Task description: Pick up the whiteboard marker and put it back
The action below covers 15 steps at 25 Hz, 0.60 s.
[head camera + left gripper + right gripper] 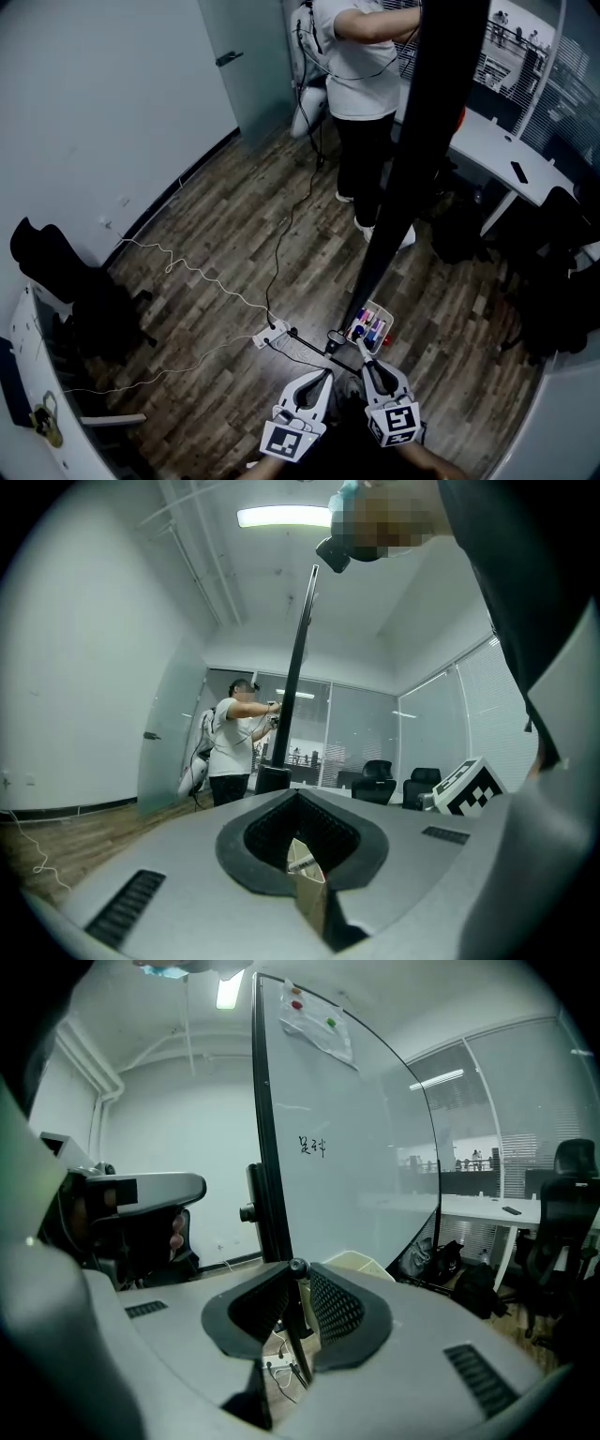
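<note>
A small white tray (371, 327) holding several coloured whiteboard markers sits at the foot of the whiteboard stand (403, 150), which the head view shows edge-on as a tall black bar. Both grippers hover low over the floor just short of the tray. My left gripper (323, 374) has its jaws together; its own view (298, 797) shows only a beige sliver behind the pads. My right gripper (360, 345) is narrowly open (298, 1279), and a thin black rod with a round knob (297, 1267) shows in the gap. The whiteboard (347, 1147) rises straight ahead of it.
A person (361, 56) stands at the far side of the whiteboard. A white power strip (270, 333) and trailing cables lie on the wood floor left of the stand. Dark chairs (66, 281) stand at the left, and a desk (497, 150) and bags at the right.
</note>
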Each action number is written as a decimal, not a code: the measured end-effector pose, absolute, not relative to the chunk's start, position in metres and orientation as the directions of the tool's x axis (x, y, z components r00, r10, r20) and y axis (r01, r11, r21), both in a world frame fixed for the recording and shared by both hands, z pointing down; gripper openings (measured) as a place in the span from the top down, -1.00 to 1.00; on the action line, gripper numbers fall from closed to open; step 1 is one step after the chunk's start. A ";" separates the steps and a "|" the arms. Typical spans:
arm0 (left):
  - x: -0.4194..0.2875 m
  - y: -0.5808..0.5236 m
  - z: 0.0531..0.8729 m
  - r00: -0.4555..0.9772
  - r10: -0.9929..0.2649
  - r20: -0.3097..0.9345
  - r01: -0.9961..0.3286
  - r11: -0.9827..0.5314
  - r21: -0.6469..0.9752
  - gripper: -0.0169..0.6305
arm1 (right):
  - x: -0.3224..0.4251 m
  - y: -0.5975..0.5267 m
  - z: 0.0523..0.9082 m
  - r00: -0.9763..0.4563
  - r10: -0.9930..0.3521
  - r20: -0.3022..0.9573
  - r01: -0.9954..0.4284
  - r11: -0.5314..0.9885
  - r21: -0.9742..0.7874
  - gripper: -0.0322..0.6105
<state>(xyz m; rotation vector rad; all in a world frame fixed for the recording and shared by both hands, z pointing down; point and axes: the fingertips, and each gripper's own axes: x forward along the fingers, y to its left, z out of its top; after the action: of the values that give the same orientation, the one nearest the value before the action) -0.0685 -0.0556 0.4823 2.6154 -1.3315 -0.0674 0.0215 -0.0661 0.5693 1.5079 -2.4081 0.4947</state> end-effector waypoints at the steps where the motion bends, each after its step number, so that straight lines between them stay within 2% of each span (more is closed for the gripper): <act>1: -0.068 -0.056 0.482 0.593 -0.804 0.052 -0.794 -0.573 0.202 0.92 | 0.022 -0.067 0.571 -0.427 -0.814 0.393 -0.903 0.402 -0.148 0.66; 15: -0.070 -0.067 0.485 0.584 -0.809 0.069 -0.802 -0.562 0.203 0.92 | 0.015 -0.084 0.584 -0.431 -0.794 0.429 -0.900 0.409 -0.148 0.66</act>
<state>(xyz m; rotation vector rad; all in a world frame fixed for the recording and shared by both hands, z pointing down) -0.0697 -0.0668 0.4853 2.6022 -1.3425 -0.0470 0.0147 -0.0841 0.5836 1.4750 -2.3782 0.5208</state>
